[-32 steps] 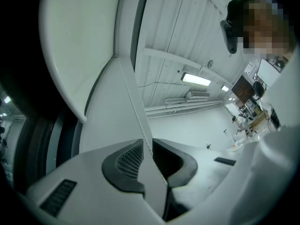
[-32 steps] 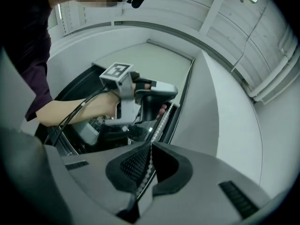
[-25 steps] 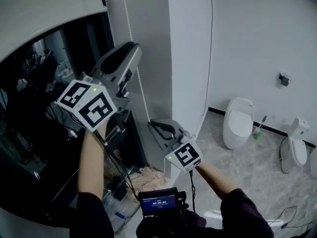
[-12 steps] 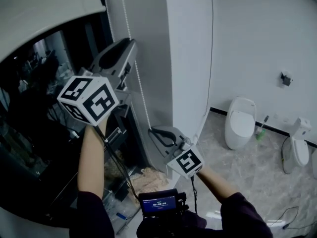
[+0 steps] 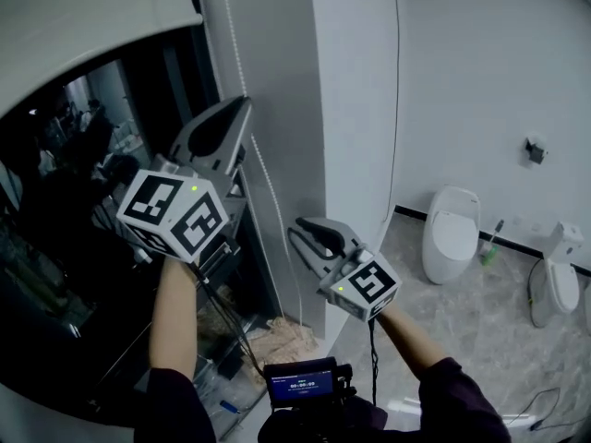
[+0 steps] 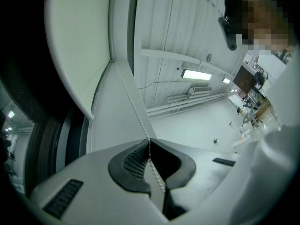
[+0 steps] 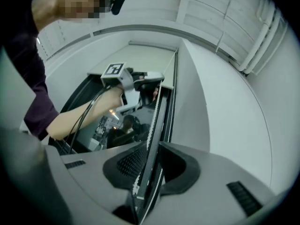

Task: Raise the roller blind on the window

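Note:
The white roller blind (image 5: pixel 83 26) hangs over the top of the dark window (image 5: pixel 83 247) at the left. Its bead chain (image 5: pixel 263 178) drops along the grey window post. My left gripper (image 5: pixel 242 109) is high on the chain and shut on it; in the left gripper view the beads (image 6: pixel 139 118) run straight into the closed left gripper (image 6: pixel 150 141). Lower down, my right gripper (image 5: pixel 300 231) has just been opening. There, in its own view, the chain (image 7: pixel 154 111) passes loosely through the right gripper (image 7: pixel 157 148) without the pads pressing on it.
A white wall column (image 5: pixel 355 109) stands right of the window. Two toilets (image 5: pixel 452 229) (image 5: pixel 554 280) and a toilet brush (image 5: pixel 487 247) sit on the marble floor at the right. A small screen (image 5: pixel 297 381) is at my waist. Rubble (image 5: pixel 277 335) lies below the window.
The right gripper dipped, then rose and shifted right with a roll, and its jaws parted off the chain. The left gripper came down slightly, still clamped on the chain.

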Available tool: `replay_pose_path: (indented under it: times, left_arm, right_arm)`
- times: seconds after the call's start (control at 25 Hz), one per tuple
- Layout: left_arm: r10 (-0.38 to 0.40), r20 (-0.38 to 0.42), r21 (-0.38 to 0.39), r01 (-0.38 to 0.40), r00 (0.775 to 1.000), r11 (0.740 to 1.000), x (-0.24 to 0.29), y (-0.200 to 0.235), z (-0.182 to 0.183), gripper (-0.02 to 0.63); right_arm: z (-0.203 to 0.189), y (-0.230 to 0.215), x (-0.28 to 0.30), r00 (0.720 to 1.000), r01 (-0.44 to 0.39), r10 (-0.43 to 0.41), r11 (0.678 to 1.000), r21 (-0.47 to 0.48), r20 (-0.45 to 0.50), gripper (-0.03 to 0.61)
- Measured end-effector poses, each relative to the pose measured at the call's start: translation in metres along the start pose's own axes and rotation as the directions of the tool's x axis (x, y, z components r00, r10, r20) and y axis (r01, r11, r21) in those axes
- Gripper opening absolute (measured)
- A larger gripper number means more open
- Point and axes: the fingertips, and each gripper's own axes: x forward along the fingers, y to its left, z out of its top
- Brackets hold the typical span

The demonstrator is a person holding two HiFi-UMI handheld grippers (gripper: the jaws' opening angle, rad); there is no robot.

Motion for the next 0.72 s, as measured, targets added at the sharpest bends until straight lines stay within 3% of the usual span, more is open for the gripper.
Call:
replay_pose_path:
  times: [0.28,0.48,0.72]
  left_arm:
    - [-0.02,-0.053,-0.009,0.019,0.998,1.0,-0.014,-0.021,-0.043,0.018]
    - [-0.034,-0.072,-0.027,0.033,0.997,0.999,-0.028,-0.041,-0.065,0.018]
    - [-0.055,-0.103,-0.05,0.05,0.993,0.997,-0.041,-0.058,-0.088,0.018]
  right_arm:
    - [0.105,-0.025,0.026,0.979,-0.042,0.04,0.999,0.007,0.198,0.074]
    - [0.163,-0.036,0.052,0.963,-0.047,0.039,0.999,0.022,0.266,0.074]
    - [0.204,-0.038,0.068,0.946,-0.086,0.069,0.995,0.041,0.317,0.074]
